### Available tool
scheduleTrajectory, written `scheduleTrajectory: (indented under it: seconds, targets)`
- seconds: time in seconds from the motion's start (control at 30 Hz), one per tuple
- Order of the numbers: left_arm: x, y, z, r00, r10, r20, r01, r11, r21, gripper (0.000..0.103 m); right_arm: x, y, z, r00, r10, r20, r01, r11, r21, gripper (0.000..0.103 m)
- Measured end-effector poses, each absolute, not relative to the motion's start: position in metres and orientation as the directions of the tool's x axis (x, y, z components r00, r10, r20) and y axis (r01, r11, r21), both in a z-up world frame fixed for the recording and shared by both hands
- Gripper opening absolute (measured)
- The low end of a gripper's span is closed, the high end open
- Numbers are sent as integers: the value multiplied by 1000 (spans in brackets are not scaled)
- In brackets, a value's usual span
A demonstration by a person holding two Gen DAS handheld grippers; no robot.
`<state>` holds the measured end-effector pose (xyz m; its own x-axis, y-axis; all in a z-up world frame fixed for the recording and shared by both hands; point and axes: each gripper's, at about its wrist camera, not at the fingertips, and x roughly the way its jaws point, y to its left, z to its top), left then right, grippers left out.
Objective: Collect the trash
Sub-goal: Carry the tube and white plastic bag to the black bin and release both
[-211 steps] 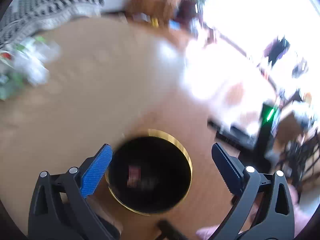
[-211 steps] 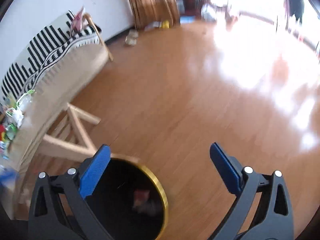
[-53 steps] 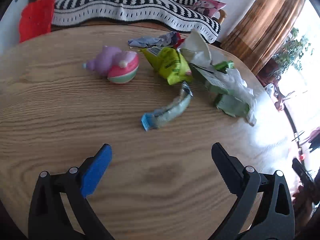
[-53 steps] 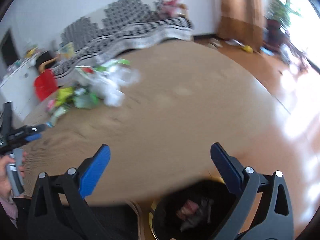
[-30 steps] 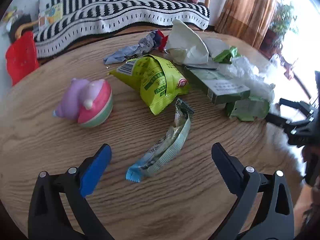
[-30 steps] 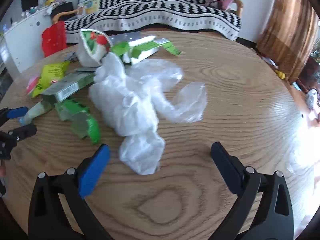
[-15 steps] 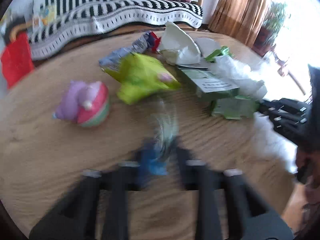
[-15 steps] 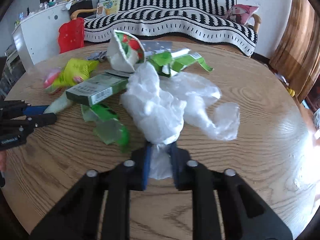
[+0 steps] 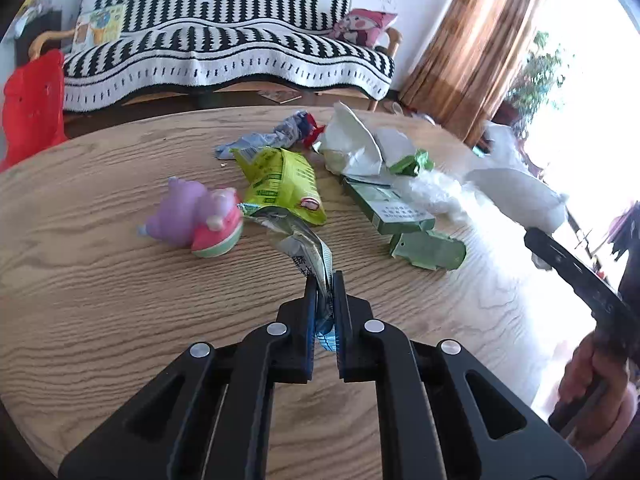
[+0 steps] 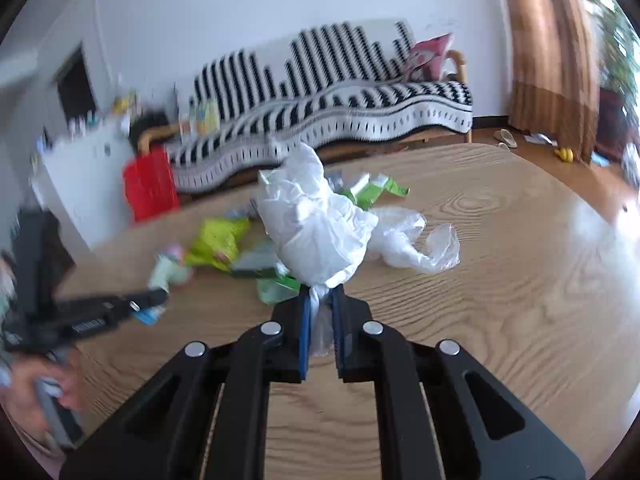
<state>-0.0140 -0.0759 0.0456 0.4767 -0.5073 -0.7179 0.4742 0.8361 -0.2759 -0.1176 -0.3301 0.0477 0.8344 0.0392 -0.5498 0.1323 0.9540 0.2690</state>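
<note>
A silver and blue snack wrapper (image 9: 308,254) is pinched between the closed jaws of the left gripper (image 9: 325,280), its free end trailing back toward the litter on a round wooden table (image 9: 100,280). A crumpled white plastic bag (image 10: 316,232) is clamped at its neck by the right gripper (image 10: 320,294), whose jaws are likewise drawn in tight on it, and the bulk of the bag is seen bunched above the fingertips, clear of the tabletop.

The rest of the trash is left spread across the middle of the table: a yellow-green snack packet (image 9: 282,182) just behind the held wrapper, a green carton (image 9: 386,208) and a torn green box (image 9: 428,250) to the right of it, a crumpled grey-blue wrapper (image 9: 268,140) and white paper (image 9: 352,146) farther back. A clear plastic bag (image 10: 416,244) is seen lying beside the lifted white one. A purple and pink toy (image 9: 196,220) is lying on its side just left of the packet.

A sofa draped with a black-and-white striped throw (image 9: 224,52) is visible behind the table, with brown curtains (image 9: 472,52) at the window and a red bag (image 9: 32,108) by the wall.
</note>
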Motion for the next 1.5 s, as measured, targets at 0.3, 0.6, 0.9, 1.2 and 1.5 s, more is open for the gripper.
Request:
scheduleTrajectory:
  seconds: [0.3, 0.6, 0.9, 1.2, 1.5]
  targets:
    - [-20, -57, 50, 470, -551, -690, 457, 820, -343, 7, -120, -300, 37, 814, 40, -580, 114, 967, 227, 10]
    - [-21, -66, 48, 456, -541, -707, 469, 821, -325, 7, -122, -310, 32, 815, 26, -579, 137, 962, 236, 10]
    - [-72, -100, 95, 404, -701, -587, 579, 693, -429, 7, -186, -355, 55, 875, -7, -484, 187, 927, 326, 10]
    - [-212, -278, 100, 148, -712, -686, 843, 453, -288, 7, -339, -488, 64, 845, -150, -514, 375, 850, 369, 10]
    - [-274, -387, -30, -174, -426, -888, 903, 290, -316, 7, -395, -549, -85, 687, 91, -721, 535, 608, 587, 10]
